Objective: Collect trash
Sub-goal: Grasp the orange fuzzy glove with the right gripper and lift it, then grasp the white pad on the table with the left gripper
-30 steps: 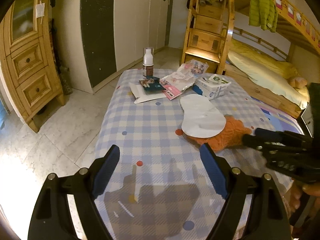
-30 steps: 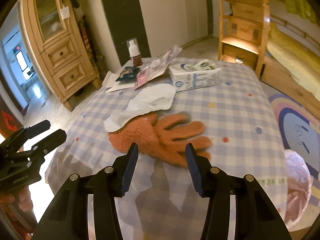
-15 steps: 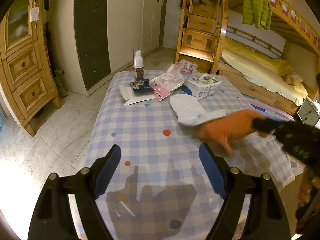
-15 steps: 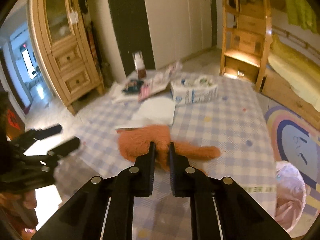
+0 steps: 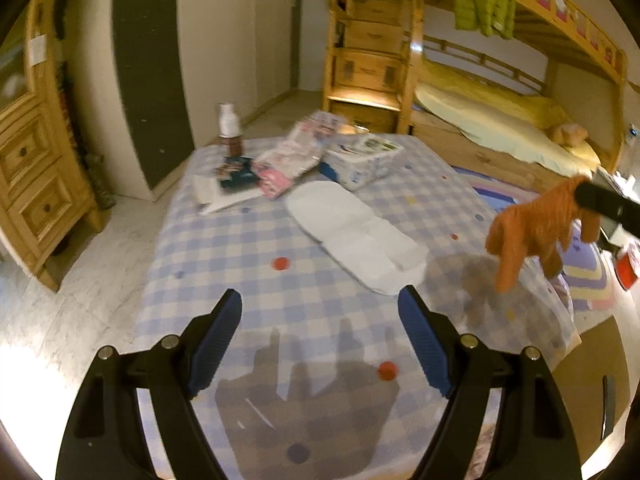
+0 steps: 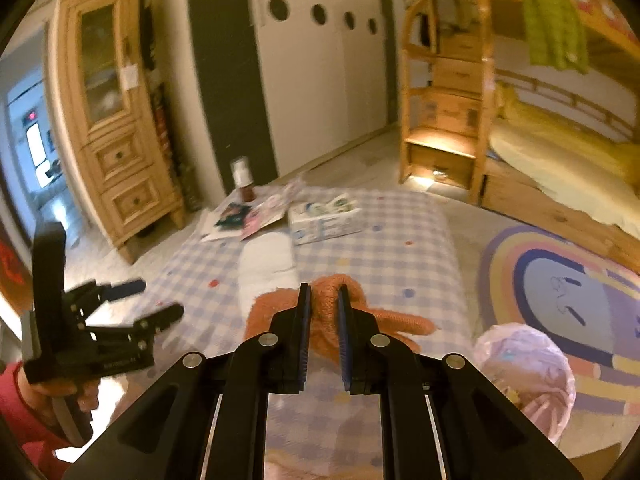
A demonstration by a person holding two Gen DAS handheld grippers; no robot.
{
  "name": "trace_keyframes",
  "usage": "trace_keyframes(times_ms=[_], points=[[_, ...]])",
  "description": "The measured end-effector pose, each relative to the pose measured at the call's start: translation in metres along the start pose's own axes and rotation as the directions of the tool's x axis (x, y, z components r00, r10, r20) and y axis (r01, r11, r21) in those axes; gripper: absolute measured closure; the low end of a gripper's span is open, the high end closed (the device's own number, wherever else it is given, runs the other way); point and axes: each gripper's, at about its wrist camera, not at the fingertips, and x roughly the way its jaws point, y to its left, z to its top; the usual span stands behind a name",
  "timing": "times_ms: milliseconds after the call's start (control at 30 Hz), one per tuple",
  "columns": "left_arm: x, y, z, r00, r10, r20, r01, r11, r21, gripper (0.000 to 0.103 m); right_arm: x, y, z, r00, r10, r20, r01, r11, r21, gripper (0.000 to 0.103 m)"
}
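Right claw is clamped on the orange glove; left claw at its 9 o'clock gapes wide, hand-held.

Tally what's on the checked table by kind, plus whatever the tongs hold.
Bottle: 1
Tissue box: 1
White pad: 1
Printed packets and papers: count unclear, overlapping
Orange glove, held off the table by right tongs: 1
Total: 4 countable, plus papers

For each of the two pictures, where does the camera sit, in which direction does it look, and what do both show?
Left wrist: on the open left gripper, above the checked table, facing the bunk bed; the right gripper's tip holds the orange glove at the right edge.
Right wrist: on the right gripper, shut on the glove, facing the wardrobe; left gripper and hand show.
Shared: glove, white liner, tissue pack.
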Motion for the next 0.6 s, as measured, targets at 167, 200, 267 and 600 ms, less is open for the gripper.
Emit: trace_keyframes(times_ms=[167,200,267,600], points=[[0.027,-0.020,0.007,0.998,-0.051,-0.038,0.052,0.998,0.020,0.032,0.005,-0.012,0.003,0.999,-0.048,0.020,0.048,0.999,0.014,0.090],[0.031,-0.023,0.009,0.998,-0.055,-0.043,0.056,0.998,0.024,0.032,0.006,-0.013,0.003,0.998,-0.053,0.021,0.053,0.998,0.015,0.090],[0.042,-0.030,0.012,0.996,-0.060,-0.059,0.062,0.997,0.035,0.033,0.011,-0.017,0.003,0.998,-0.061,0.018,0.060,0.998,0.021,0.090],[0.091,-0.047,0.027,0.987,-0.043,-0.154,0.041,0.999,-0.016,0.033,0.023,-0.031,-0.006,0.997,-0.071,-0.016,0.072,0.996,0.054,0.090]])
